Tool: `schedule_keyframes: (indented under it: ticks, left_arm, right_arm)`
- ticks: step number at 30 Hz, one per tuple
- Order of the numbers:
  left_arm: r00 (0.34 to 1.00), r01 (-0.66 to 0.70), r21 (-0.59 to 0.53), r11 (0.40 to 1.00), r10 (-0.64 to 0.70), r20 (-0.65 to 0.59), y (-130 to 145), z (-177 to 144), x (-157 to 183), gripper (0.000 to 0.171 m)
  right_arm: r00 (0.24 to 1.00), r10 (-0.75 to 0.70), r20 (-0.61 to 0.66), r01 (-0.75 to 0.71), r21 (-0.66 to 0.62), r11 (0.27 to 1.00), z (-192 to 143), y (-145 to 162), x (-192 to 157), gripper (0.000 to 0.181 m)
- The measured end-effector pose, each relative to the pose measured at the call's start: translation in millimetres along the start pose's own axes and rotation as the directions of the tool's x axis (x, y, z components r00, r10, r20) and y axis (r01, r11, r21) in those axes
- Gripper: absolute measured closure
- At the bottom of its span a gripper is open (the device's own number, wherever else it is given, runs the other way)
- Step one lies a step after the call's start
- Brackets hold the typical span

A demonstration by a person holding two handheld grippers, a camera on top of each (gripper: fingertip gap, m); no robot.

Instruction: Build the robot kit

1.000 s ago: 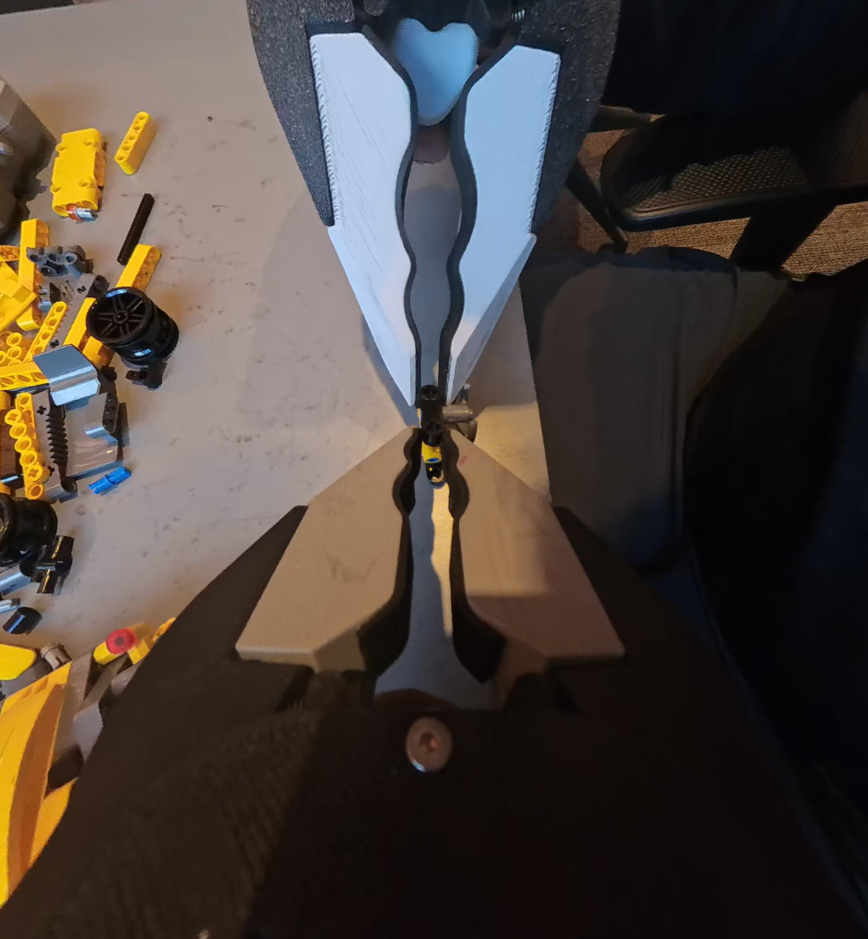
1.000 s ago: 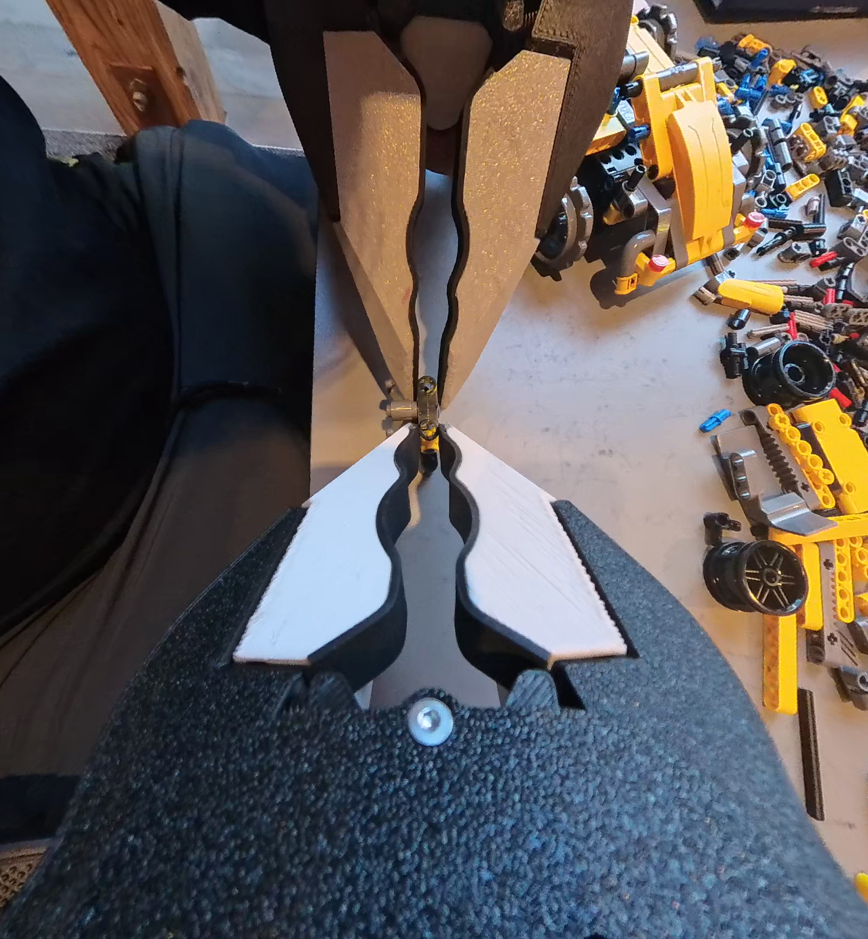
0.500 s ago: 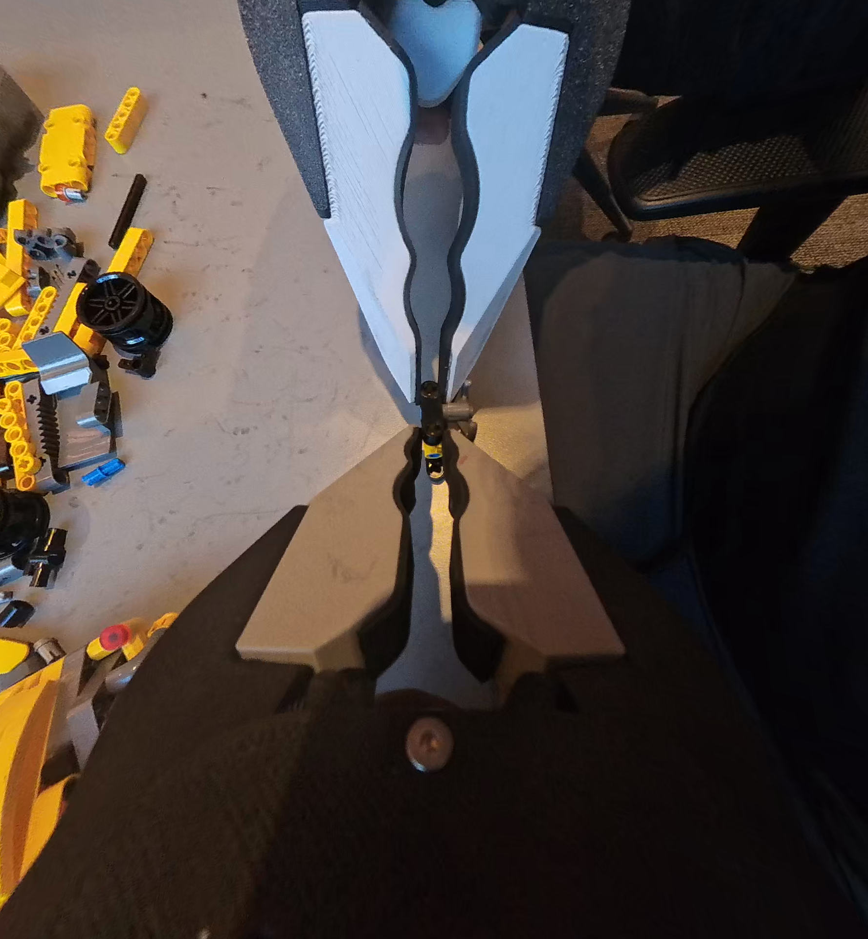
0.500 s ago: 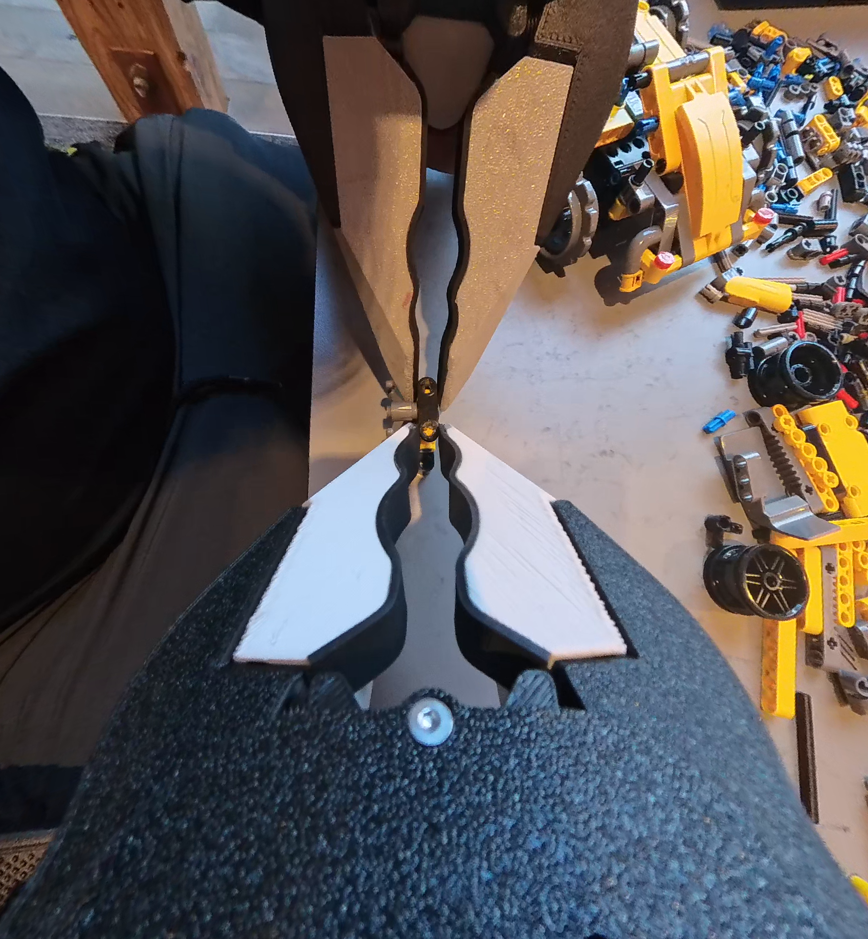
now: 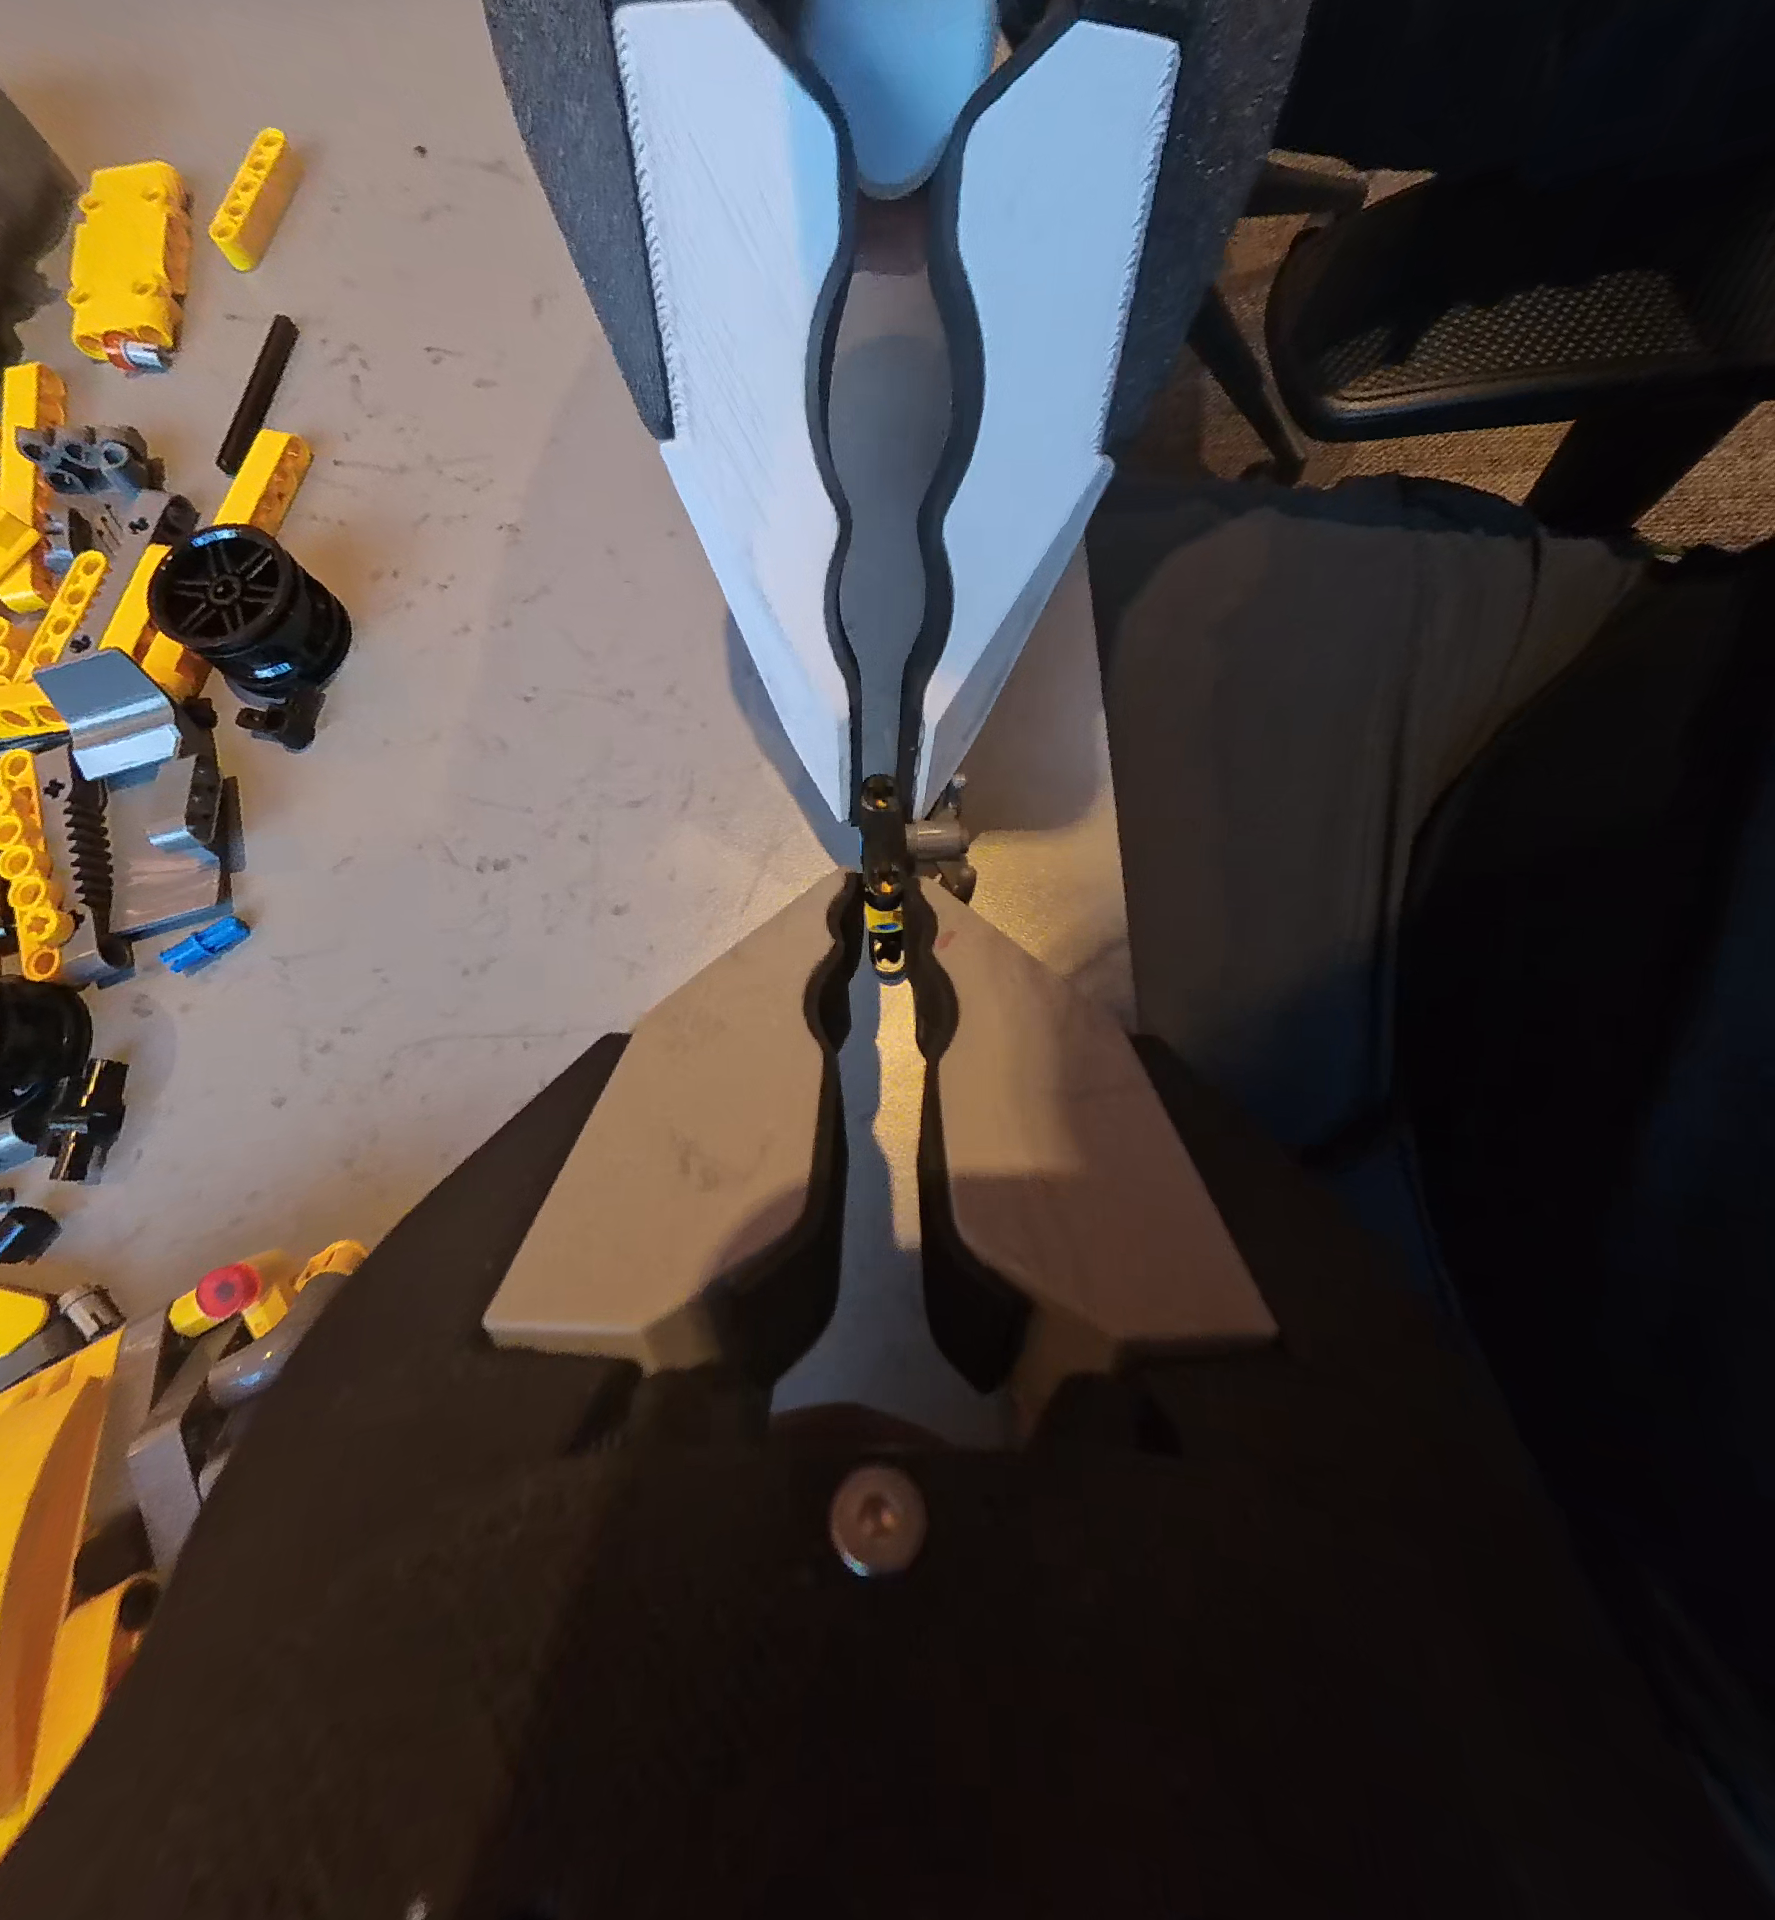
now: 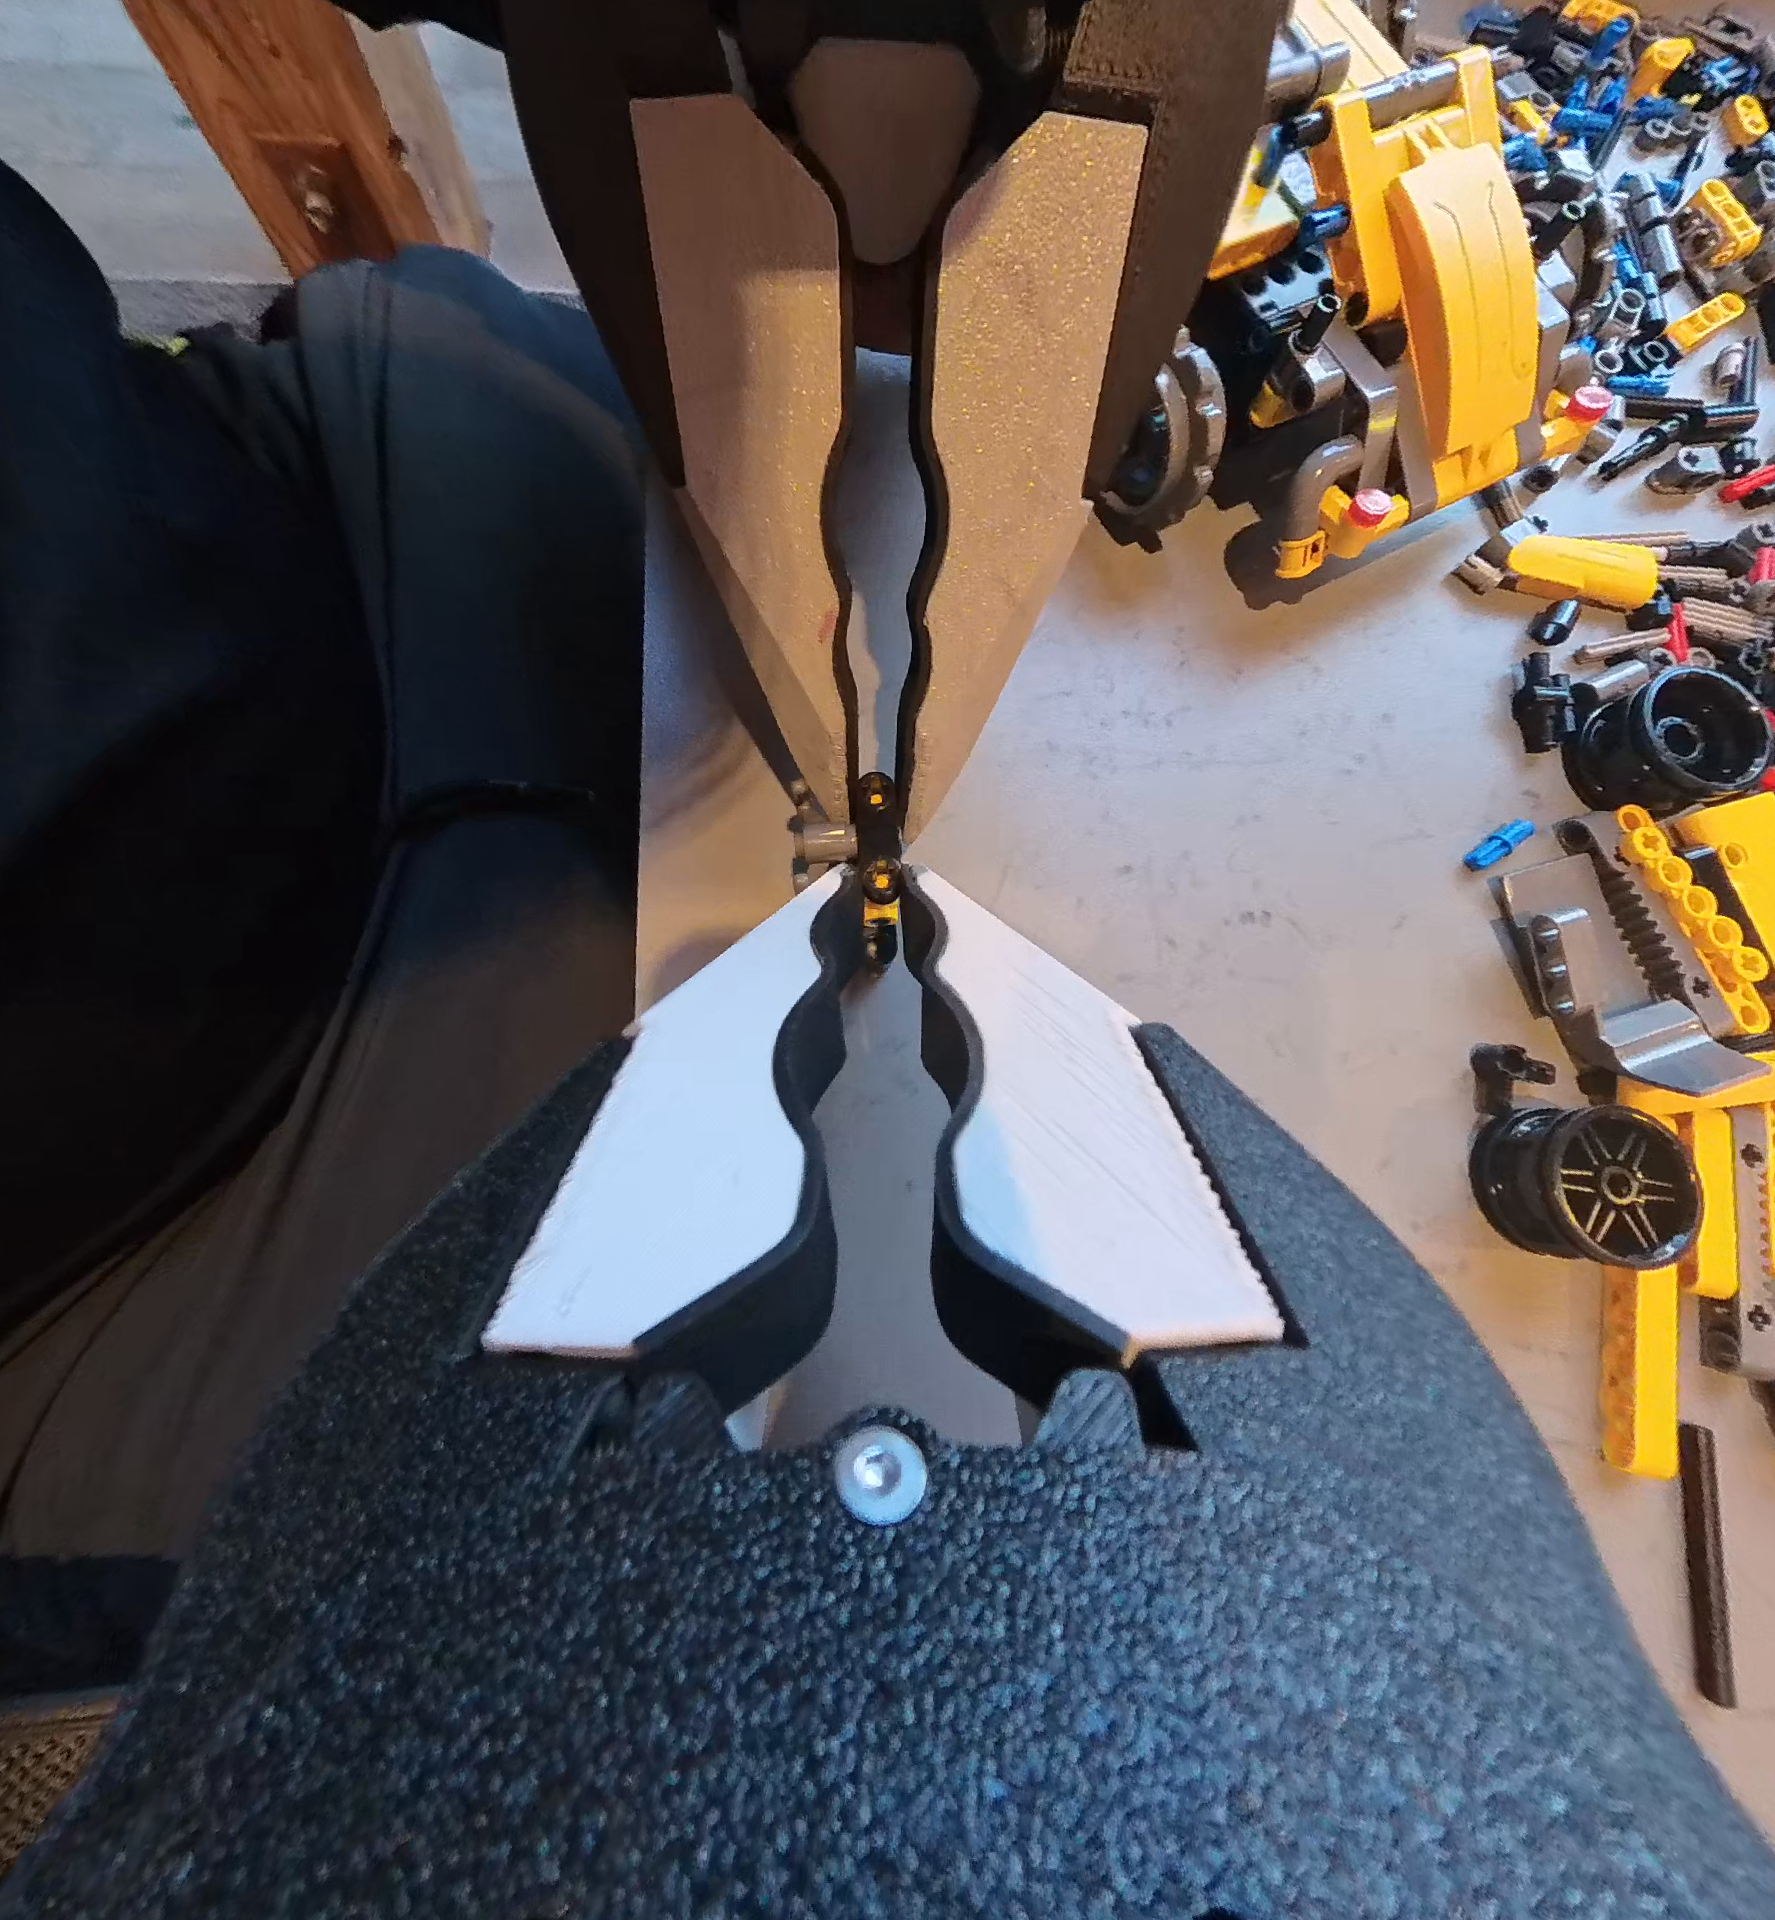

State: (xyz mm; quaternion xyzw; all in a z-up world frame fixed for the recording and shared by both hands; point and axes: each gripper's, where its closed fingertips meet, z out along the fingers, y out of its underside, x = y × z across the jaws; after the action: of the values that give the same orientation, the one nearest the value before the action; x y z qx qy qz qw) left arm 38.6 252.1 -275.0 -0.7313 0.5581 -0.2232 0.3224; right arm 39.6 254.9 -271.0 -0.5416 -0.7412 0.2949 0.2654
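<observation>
A small black-and-yellow Technic piece (image 5: 881,844) with a grey pin (image 5: 940,837) sticking out sideways hangs above the table edge. My left gripper (image 5: 884,906), with tan fingers, is shut on its near end. My right gripper (image 5: 883,798), with white fingers, comes from the opposite side and is shut on its far end. In the right wrist view the same piece (image 6: 875,836) sits between the right gripper (image 6: 875,896) and the left gripper (image 6: 875,798), tip to tip. The grey pin (image 6: 821,840) points towards the person.
Loose yellow, grey and black parts and a black wheel (image 5: 239,601) lie on the pale table (image 5: 509,790) to the left. A half-built yellow vehicle (image 6: 1382,312) and a parts heap (image 6: 1693,935) lie to the right. A person's dark-clothed lap (image 6: 239,779) and a chair (image 5: 1548,343) are beyond the table edge. The tips of both grippers are at nearly the same place.
Both grippers stay shut on the piece, tip to tip. The pair has drifted slightly over the table, so the loose parts shift a little in both views.
</observation>
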Motion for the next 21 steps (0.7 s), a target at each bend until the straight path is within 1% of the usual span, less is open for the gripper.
schedule_keyframes:
  ticks: [7, 11, 14, 18, 21]
  left_arm:
    - [1.000, 0.017, 0.001, 1.000, -0.017, -0.011, -0.2, 0.3, 0.3, 0.168]
    - [0.998, 0.054, 0.026, 0.998, -0.053, -0.039, -0.6, 0.6, 0.6, 0.168]
    - [0.999, 0.048, 0.025, 0.999, -0.047, -0.027, -0.3, 0.8, 0.6, 0.168]
    - [0.998, 0.049, 0.025, 0.999, -0.048, -0.039, 0.6, 1.2, 0.4, 0.168]
    - [0.997, 0.057, 0.025, 0.998, -0.056, -0.046, 0.9, 1.3, 0.6, 0.168]
  right_arm:
    - [0.999, 0.011, 0.031, -0.012, 0.024, 1.000, 0.5, 1.4, -1.0, 0.175]
    - [0.999, 0.020, 0.043, -0.021, 0.025, 0.999, 0.9, 2.0, -1.3, 0.175]
    - [0.998, 0.044, 0.050, -0.045, 0.037, 0.998, 1.1, 2.0, -1.6, 0.175]
    - [0.999, 0.035, 0.037, -0.033, -0.039, 0.999, 1.3, 2.4, -1.5, 0.175]
    - [0.997, 0.054, 0.054, -0.048, -0.097, 0.994, 1.2, 2.9, -1.9, 0.175]
